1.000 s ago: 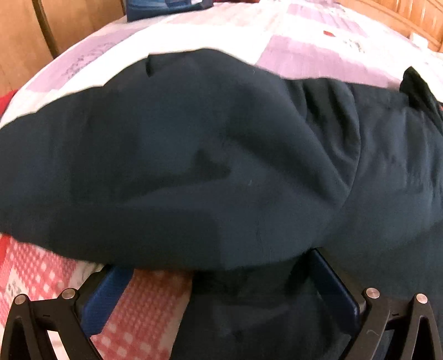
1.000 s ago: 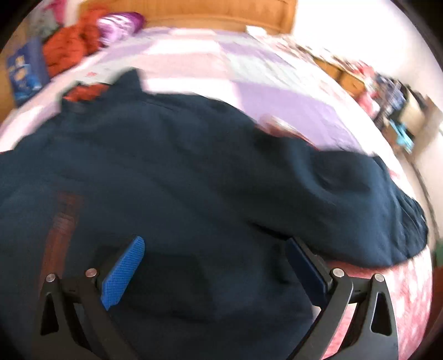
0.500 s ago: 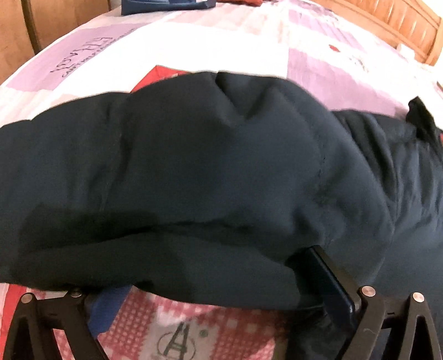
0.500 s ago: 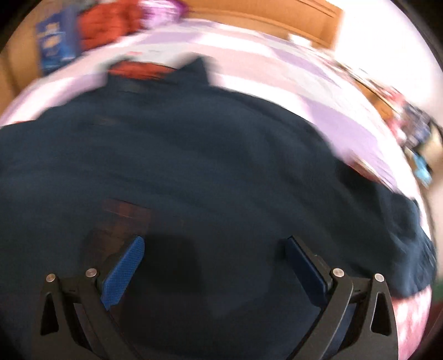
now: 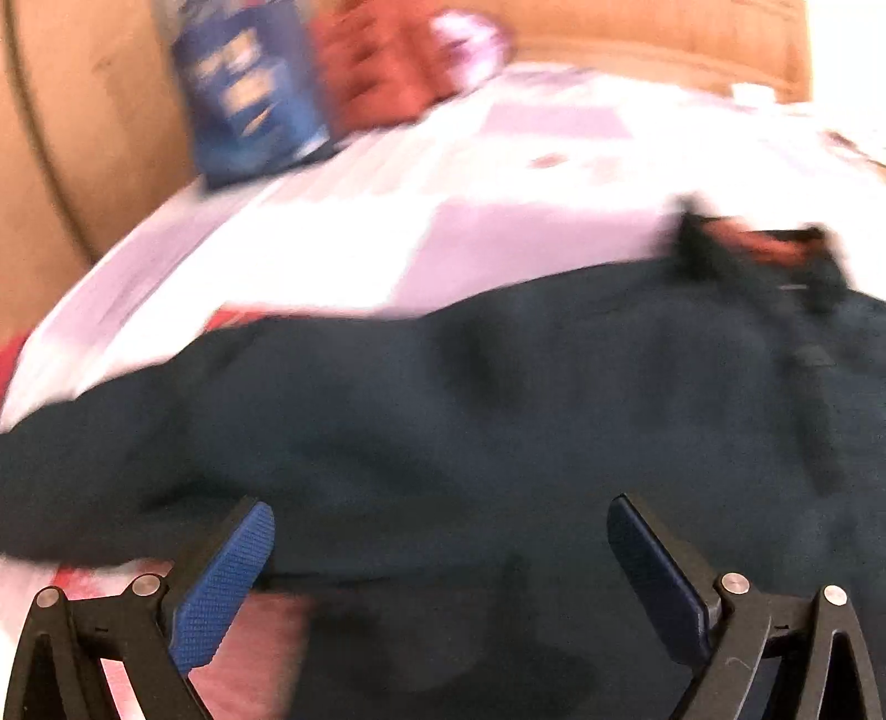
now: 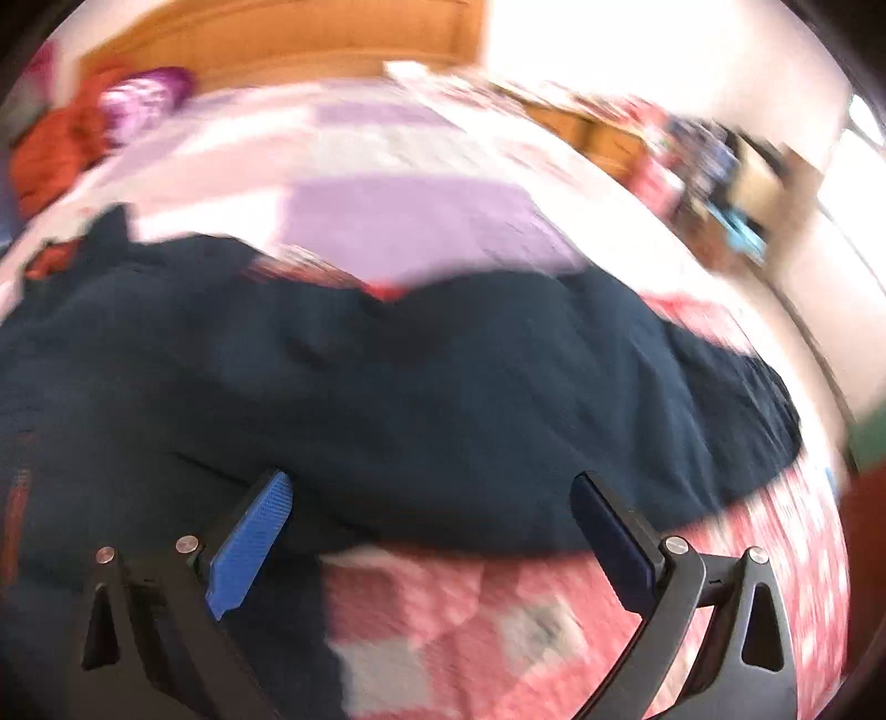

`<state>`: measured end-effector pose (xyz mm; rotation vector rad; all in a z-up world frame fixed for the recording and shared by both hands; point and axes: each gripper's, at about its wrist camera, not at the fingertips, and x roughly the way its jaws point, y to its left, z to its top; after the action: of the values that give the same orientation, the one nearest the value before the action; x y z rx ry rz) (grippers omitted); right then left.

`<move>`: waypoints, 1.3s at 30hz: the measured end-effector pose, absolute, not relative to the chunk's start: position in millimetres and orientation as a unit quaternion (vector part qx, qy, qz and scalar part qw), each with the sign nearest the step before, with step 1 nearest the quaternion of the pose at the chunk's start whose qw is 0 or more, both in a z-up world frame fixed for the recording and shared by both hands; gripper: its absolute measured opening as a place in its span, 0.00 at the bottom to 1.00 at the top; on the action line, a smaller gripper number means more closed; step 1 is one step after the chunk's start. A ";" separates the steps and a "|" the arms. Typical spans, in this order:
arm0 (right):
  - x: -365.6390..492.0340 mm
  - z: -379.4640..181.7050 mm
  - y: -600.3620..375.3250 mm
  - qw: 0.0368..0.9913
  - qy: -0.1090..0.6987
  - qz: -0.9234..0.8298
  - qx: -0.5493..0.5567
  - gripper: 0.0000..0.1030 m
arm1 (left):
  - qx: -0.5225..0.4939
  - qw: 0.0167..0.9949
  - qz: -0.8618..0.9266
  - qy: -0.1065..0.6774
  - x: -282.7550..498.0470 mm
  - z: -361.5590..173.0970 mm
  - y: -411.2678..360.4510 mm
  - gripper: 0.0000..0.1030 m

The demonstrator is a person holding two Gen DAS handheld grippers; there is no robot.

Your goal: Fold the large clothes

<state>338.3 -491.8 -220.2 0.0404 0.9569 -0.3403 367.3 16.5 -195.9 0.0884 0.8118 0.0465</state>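
A large dark navy garment (image 5: 498,399) lies spread across the bed, its collar with a red lining at the far right in the left wrist view. My left gripper (image 5: 437,531) hovers open just above the cloth, blue pads wide apart, nothing between them. In the right wrist view the same garment (image 6: 415,376) has a sleeve folded across toward the right. My right gripper (image 6: 429,498) is open over the sleeve's near edge and holds nothing. Both views are blurred by motion.
The patchwork bedspread (image 5: 498,183) in white, lilac and pink-red checks (image 6: 498,620) covers the bed. A blue package (image 5: 249,105) and a red-orange bundle (image 5: 382,66) sit at the head. A wooden headboard (image 6: 277,33) stands behind; cluttered furniture (image 6: 720,160) at the right.
Both grippers have pulled back and swung; the left fingers, earlier buried under the cloth, now stand free above it. The right view has shifted rightward, so the bedspread shows beneath the sleeve.
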 end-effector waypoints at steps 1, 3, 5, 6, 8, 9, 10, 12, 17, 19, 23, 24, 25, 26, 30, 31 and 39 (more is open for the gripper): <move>348.1 -218.5 -486.1 0.878 0.458 -0.140 0.016 1.00 | 0.042 0.919 -0.011 0.391 365.7 -191.3 -17.5 0.97; 370.2 -219.4 -476.1 0.882 0.461 -0.100 -0.001 1.00 | 0.034 0.915 -0.061 0.398 365.6 -188.6 -77.5 0.97; 378.3 -222.5 -479.2 0.879 0.467 -0.091 -0.027 1.00 | 0.022 0.907 -0.106 0.407 365.1 -190.5 -129.5 0.97; 382.9 -228.7 -490.5 0.874 0.476 -0.088 -0.038 1.00 | 0.019 0.903 -0.123 0.411 365.6 -192.5 -154.1 0.97; 385.2 -240.8 -523.0 0.863 0.496 -0.087 -0.031 1.00 | 0.016 0.892 -0.157 0.423 368.3 -200.5 -209.8 0.97; 375.7 -245.8 -552.6 0.857 0.505 -0.099 -0.014 1.00 | 0.021 0.889 -0.164 0.428 370.5 -204.5 -228.8 0.97; 371.7 -245.8 -573.5 0.855 0.506 -0.113 0.003 1.00 | 0.029 0.887 -0.164 0.431 373.2 -209.9 -248.8 0.97; 360.4 -243.8 -623.8 0.851 0.502 -0.148 0.044 1.00 | 0.051 0.886 -0.157 0.434 380.1 -223.0 -280.1 0.97; 304.0 -244.3 -726.8 0.812 0.506 -0.289 0.045 1.00 | 0.074 0.883 -0.124 0.446 385.0 -261.2 -299.4 1.00; 279.7 -243.8 -766.8 0.798 0.501 -0.325 0.082 1.00 | 0.073 0.888 -0.118 0.438 383.2 -262.3 -298.1 1.00; 269.4 -231.2 -782.1 0.817 0.473 -0.316 0.096 1.00 | 0.081 0.893 -0.112 0.427 379.5 -267.3 -304.4 1.00; 272.9 -229.2 -781.3 0.823 0.473 -0.302 0.091 1.00 | 0.079 0.894 -0.113 0.426 378.1 -267.2 -303.5 1.00; 279.1 -228.4 -777.4 0.828 0.477 -0.284 0.082 1.00 | 0.080 0.895 -0.112 0.424 380.3 -267.0 -303.8 1.00; 280.6 -230.8 -769.7 0.832 0.479 -0.271 0.072 1.00 | 0.082 0.896 -0.111 0.422 379.5 -267.1 -304.1 1.00; 318.2 -246.9 -750.0 0.838 0.501 -0.216 0.009 1.00 | 0.082 0.898 -0.112 0.418 381.0 -269.3 -304.3 1.00; 322.4 -254.9 -754.1 0.831 0.513 -0.215 0.002 1.00 | 0.082 0.898 -0.111 0.418 380.5 -269.7 -304.6 1.00; 268.5 -253.0 -866.7 0.793 0.502 -0.337 0.069 1.00 | 0.084 0.901 -0.110 0.411 380.1 -272.3 -305.1 1.00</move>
<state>268.5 -866.7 -253.0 0.1479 1.0800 -0.7254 380.1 -305.1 -272.3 0.1729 0.8508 -0.2274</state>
